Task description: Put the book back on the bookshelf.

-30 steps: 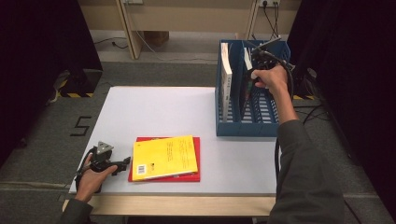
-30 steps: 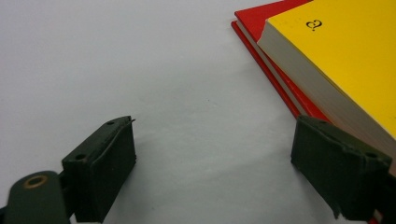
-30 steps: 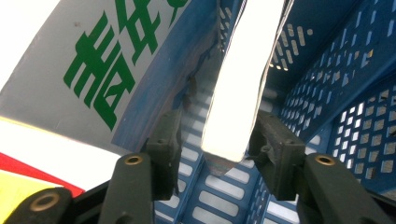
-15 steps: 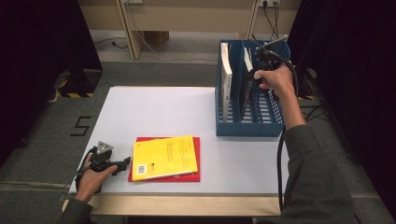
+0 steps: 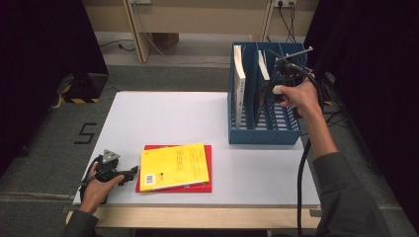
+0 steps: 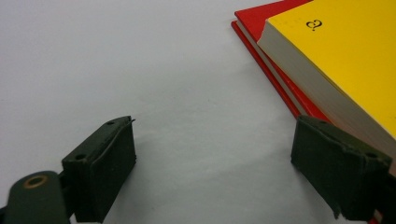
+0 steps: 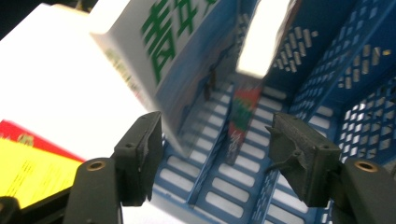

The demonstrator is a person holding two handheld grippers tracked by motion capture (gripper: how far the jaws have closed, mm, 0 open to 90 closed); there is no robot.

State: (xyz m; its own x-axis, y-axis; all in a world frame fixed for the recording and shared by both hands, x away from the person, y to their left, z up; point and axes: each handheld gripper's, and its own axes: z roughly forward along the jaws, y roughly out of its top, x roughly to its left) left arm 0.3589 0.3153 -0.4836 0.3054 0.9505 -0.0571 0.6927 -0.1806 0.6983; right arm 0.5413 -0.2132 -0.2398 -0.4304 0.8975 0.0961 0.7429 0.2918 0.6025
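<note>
Two stacked books [image 5: 174,167] left of rack [image 5: 262,133]

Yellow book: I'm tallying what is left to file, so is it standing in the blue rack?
No, the yellow book lies flat on a red book on the table, apart from the blue rack.

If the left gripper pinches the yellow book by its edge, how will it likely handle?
The yellow book looks like a thick softcover, so it would probably sag somewhat from an edge grip. It lies loose on the red book, so a push would likely slide it. Its cover looks glossy, perhaps slippery for the left gripper.
</note>
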